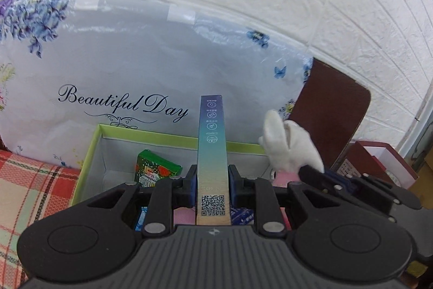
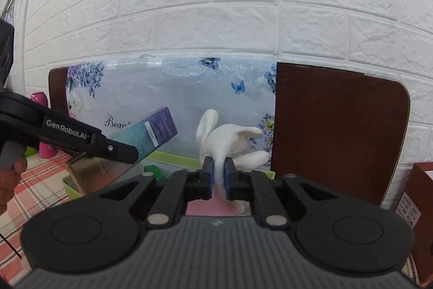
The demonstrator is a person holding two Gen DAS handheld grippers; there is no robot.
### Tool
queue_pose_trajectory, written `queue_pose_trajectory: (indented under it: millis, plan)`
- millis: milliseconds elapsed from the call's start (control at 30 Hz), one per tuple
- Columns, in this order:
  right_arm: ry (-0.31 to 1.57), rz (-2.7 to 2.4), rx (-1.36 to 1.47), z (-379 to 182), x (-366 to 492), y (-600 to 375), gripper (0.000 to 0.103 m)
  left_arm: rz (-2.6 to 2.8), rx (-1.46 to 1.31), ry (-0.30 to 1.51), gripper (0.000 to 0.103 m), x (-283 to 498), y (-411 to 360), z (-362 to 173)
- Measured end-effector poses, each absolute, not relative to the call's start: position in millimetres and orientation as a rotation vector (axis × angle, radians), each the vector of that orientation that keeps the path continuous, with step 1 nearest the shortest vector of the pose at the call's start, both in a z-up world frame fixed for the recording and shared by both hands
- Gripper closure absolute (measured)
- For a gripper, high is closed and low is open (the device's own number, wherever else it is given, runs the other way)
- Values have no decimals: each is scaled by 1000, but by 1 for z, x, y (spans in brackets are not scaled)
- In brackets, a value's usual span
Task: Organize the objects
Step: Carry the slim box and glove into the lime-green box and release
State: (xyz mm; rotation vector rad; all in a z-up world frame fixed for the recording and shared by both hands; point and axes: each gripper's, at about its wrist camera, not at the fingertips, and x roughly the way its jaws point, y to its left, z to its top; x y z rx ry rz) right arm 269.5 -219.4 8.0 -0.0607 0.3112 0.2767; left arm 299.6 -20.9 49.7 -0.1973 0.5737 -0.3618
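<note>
Both grippers are loaded: the left gripper [image 1: 212, 180] pinches a slim blue box [image 1: 212, 142] above the green-rimmed tray [image 1: 89, 151] (space left beside a green pack [image 1: 155, 169]); the right gripper [image 2: 217, 175] squeezes a white plush toy [image 2: 230, 142] nearby.

The slim carton [image 1: 212, 145] fades from purple to teal. The plush toy [image 2: 230, 142] is white. The box [image 1: 89, 153] has a lime-green rim, and the tablecloth [image 1: 29, 191] is red plaid.

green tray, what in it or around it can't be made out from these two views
- Green tray floor, left wrist view: the left claw and its blue-green box cover most of it.
- Plush toy lower body, right wrist view: hidden behind the right claw.
- Red box label, right wrist view: cut off by the edge, print too small.
</note>
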Motion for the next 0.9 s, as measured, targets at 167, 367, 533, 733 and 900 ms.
queue_pose_trajectory:
  millis: [167, 367, 533, 733, 900]
  plan:
    - [448, 284, -145, -24, 301, -210, 80, -374, -166, 546, 56, 306, -22, 33]
    - [427, 271, -165, -30, 293, -212, 42, -335, -159, 483, 28, 296, -18, 35]
    - [336, 238, -142, -10, 265, -218, 10, -316, -191, 466, 26, 274, -15, 51]
    - [278, 234, -52, 17, 217, -230, 0, -335, -207, 408, 17, 216, -9, 74]
    - [268, 243, 34, 26, 166, -239, 0, -281, -104, 394, 8, 161, -13, 76]
